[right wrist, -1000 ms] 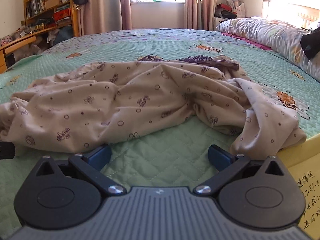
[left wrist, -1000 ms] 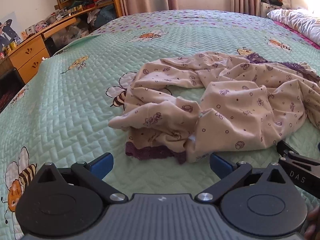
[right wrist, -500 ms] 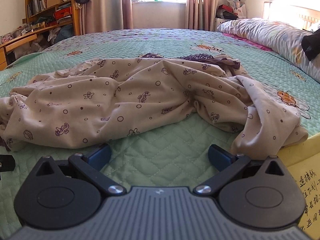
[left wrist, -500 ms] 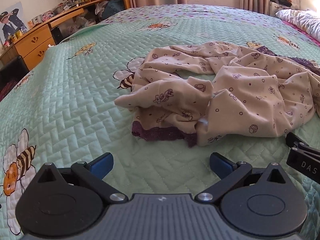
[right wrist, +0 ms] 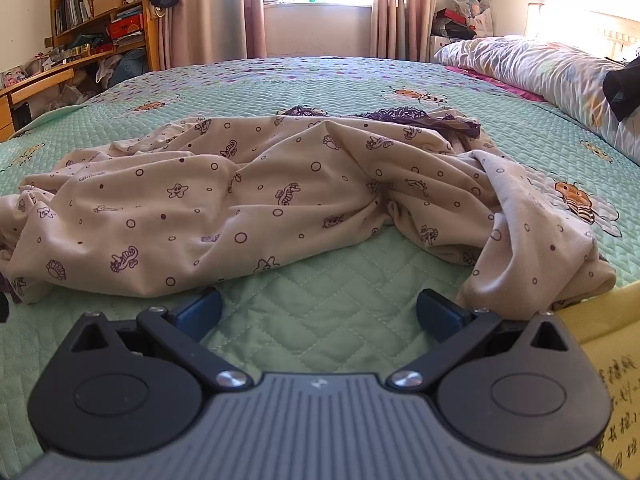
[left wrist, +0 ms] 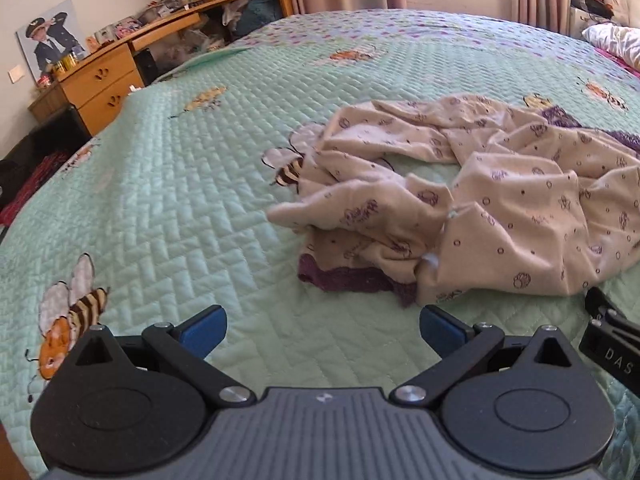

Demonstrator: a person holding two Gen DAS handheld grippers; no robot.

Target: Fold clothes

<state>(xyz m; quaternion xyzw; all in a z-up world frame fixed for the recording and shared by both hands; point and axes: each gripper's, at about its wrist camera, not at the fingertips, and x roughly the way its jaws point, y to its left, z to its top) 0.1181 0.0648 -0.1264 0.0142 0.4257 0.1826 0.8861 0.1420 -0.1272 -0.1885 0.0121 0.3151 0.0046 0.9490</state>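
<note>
My right gripper (right wrist: 319,311) hangs low over the green quilted bedspread (right wrist: 320,320), its blue fingers (right wrist: 200,312) spread wide with nothing between them. Just beyond lies the crumpled cream garment (right wrist: 248,200) with purple sea-creature prints, stretched from left to right; its near right fold bunches just beside my right finger. Purple lace trim (right wrist: 416,118) shows at its far edge. A pillow (right wrist: 532,66) lies far right.
</note>
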